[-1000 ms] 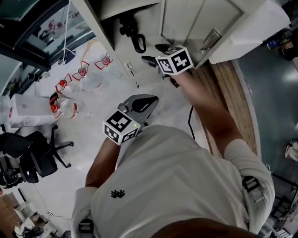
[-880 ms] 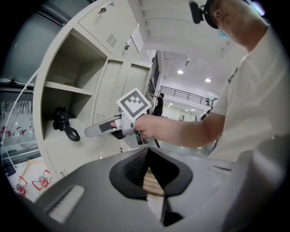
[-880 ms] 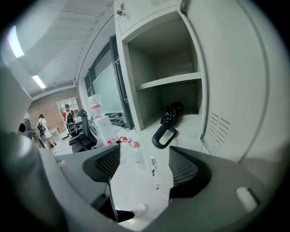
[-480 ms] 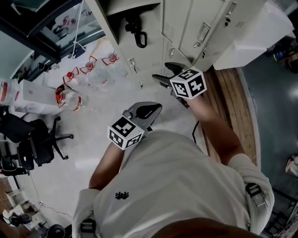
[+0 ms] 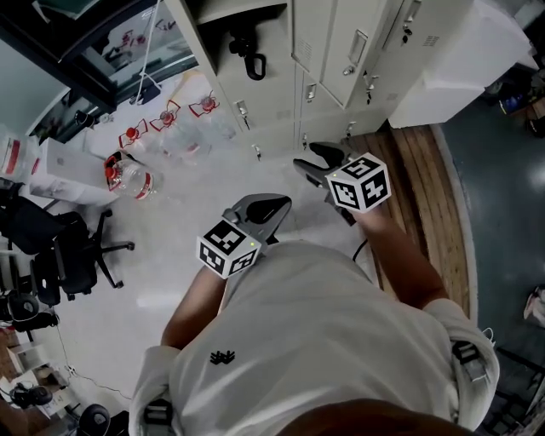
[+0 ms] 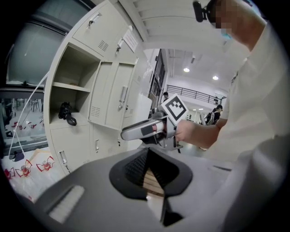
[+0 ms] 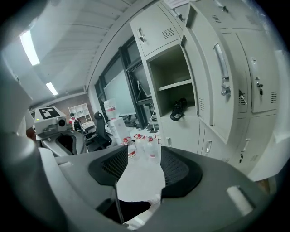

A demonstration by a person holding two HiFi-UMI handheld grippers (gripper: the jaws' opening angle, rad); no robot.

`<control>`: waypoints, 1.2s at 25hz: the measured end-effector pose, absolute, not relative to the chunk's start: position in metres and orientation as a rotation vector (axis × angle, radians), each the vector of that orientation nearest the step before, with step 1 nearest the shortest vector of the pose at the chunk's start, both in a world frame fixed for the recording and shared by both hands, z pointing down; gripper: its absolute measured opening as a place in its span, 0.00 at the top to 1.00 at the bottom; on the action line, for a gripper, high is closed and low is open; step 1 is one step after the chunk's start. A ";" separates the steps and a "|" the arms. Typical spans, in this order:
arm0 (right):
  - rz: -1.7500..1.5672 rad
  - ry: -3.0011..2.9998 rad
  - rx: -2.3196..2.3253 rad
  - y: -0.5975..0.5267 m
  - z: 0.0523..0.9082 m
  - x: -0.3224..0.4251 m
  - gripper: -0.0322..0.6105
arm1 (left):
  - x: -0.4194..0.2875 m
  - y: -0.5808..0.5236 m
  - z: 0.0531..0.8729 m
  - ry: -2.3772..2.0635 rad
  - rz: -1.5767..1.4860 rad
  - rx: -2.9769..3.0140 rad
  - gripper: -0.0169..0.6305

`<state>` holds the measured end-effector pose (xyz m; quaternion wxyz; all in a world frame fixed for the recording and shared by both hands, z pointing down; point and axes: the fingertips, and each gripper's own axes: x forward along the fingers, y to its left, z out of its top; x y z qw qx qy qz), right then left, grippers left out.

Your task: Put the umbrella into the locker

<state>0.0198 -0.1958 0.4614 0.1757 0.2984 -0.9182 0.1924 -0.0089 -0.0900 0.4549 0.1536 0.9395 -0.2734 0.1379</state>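
Observation:
The black folded umbrella lies on the shelf of the open locker, its loop handle hanging over the shelf edge. It also shows in the left gripper view as the umbrella and in the right gripper view as the umbrella. My right gripper is well short of the lockers. Its jaws are closing with nothing between them, and floor shows through the gap. My left gripper hangs lower and left, near my chest, with its jaws together and empty.
The locker door stands open to the right of the shelf. Several red-capped water bottles lie on the floor to the left. An office chair is further left, and a wooden platform runs along the right.
Both grippers have drawn back from the lockers toward my body, the right one farther. The right jaws have narrowed. The umbrella stays on the shelf.

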 end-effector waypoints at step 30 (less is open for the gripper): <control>0.493 -2.635 0.871 -0.138 0.443 0.046 0.64 | 0.003 -0.058 0.453 -0.772 0.400 2.711 0.89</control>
